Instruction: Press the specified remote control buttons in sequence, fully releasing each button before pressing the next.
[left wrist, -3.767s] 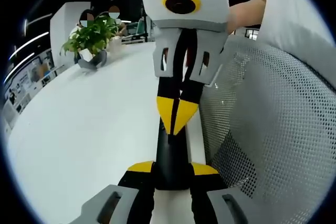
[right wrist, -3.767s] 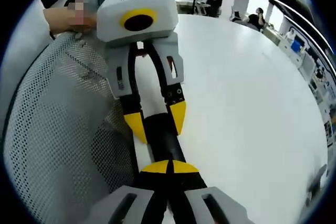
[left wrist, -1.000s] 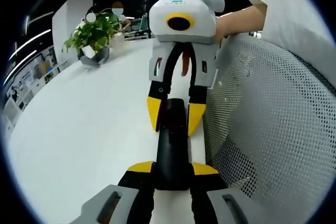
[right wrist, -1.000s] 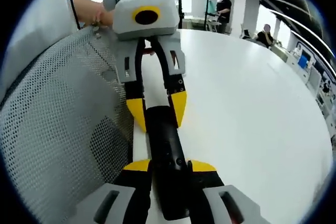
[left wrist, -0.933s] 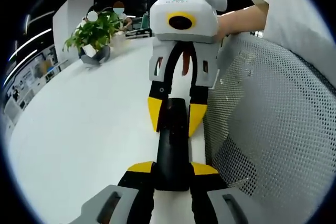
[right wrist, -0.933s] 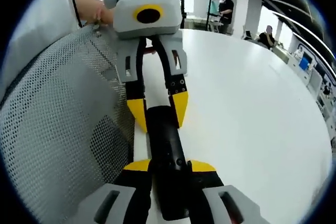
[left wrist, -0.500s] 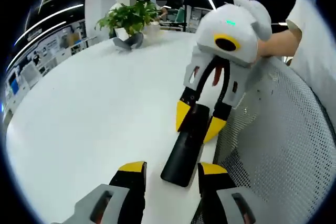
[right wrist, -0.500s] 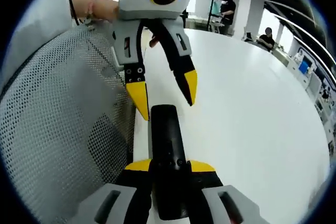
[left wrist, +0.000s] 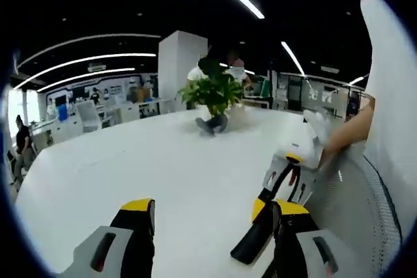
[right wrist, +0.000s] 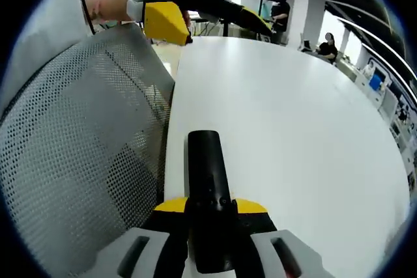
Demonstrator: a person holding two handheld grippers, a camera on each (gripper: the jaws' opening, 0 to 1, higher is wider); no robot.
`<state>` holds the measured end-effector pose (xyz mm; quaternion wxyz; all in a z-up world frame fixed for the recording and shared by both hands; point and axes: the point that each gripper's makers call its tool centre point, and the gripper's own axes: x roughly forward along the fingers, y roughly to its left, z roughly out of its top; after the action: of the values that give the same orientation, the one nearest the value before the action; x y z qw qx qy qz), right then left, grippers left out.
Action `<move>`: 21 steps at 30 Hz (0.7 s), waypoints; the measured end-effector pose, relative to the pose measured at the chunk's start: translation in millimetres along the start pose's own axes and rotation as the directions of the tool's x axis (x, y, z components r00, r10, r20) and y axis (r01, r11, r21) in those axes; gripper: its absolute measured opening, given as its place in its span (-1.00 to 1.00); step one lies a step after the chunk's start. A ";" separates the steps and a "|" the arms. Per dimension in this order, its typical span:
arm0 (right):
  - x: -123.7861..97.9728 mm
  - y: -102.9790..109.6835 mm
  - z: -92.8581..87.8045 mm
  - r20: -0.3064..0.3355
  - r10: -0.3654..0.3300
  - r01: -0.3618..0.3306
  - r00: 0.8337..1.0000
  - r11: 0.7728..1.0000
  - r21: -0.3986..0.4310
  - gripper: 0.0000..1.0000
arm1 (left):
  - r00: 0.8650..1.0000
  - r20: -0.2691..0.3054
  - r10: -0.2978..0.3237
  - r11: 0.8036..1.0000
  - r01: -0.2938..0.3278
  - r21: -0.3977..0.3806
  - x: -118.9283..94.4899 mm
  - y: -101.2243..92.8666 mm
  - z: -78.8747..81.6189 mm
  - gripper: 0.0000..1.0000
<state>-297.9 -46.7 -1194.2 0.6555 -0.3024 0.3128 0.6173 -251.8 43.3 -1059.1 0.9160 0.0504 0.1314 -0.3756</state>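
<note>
A black remote control (right wrist: 207,174) lies lengthwise on the white table (right wrist: 293,128), and my right gripper (right wrist: 210,206) is shut on its near end. My left gripper (right wrist: 215,21) hangs open high above the table's far side, yellow tips wide apart and holding nothing. In the left gripper view, my left gripper (left wrist: 208,209) stands open with only bare table between its jaws. Just inside its right jaw lies the remote (left wrist: 251,244), with the right gripper (left wrist: 267,205) gripping its far end.
A grey mesh chair back (right wrist: 78,141) runs along the table edge beside the remote; it also shows as the mesh chair back (left wrist: 365,206). A potted plant (left wrist: 212,96) stands far across the table. A person's hand (right wrist: 107,8) holds the left gripper.
My left gripper has opened, let go of the remote's end and lifted up and away. The right gripper stays shut on the remote, which has not moved.
</note>
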 end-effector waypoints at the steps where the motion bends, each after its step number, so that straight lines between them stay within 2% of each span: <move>1: 0.1 -0.1 -0.1 0.001 0.000 0.000 1.000 1.000 0.001 -0.56 | 1.000 0.016 0.022 1.000 -0.022 -0.004 -2.5 3.8 2.0 0.65; 3: 0.0 -0.2 0.1 0.002 -0.001 0.001 1.000 1.000 0.003 -0.56 | 0.995 0.046 0.092 0.996 -0.091 -0.018 -11.0 14.9 6.0 0.72; 6: 0.0 -0.3 0.4 0.003 -0.003 0.003 1.000 1.000 0.007 -0.56 | 0.977 0.111 0.181 0.983 -0.178 -0.041 -24.8 27.8 14.8 0.78; 10: 0.2 -0.4 0.9 0.003 -0.005 0.005 1.000 1.000 0.011 -0.56 | 0.943 0.179 0.281 0.958 -0.287 0.004 -40.5 37.9 21.8 0.86; 12: 0.3 -0.5 1.0 0.006 -0.006 0.006 1.000 1.000 0.014 -0.56 | 0.931 0.193 0.310 0.949 -0.315 -0.007 -43.5 40.1 19.2 0.99; 15: 0.7 -0.7 1.1 0.010 -0.009 0.009 1.000 1.000 0.026 -0.56 | 0.927 0.191 0.324 0.945 -0.327 -0.019 -45.6 41.5 12.8 1.00; 17: 0.9 -1.1 1.9 0.011 -0.012 0.011 1.000 0.999 0.036 -0.56 | 0.921 0.170 0.350 0.936 -0.351 -0.027 -47.4 47.4 8.8 1.00; 19: 1.0 -1.6 2.1 0.008 -0.010 0.010 1.000 0.999 0.037 -0.56 | 0.917 0.198 0.347 0.937 -0.344 -0.053 -48.9 48.6 13.5 1.00; 21: 0.7 -3.2 3.4 0.009 -0.001 0.000 1.000 0.994 0.113 -0.57 | 0.916 0.209 0.343 0.939 -0.339 -0.057 -49.2 47.6 15.0 1.00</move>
<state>-294.6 -43.8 -1192.5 0.6733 -0.2621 0.3442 0.5996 -249.0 107.5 -1031.4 0.9767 0.0222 0.0242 -0.2122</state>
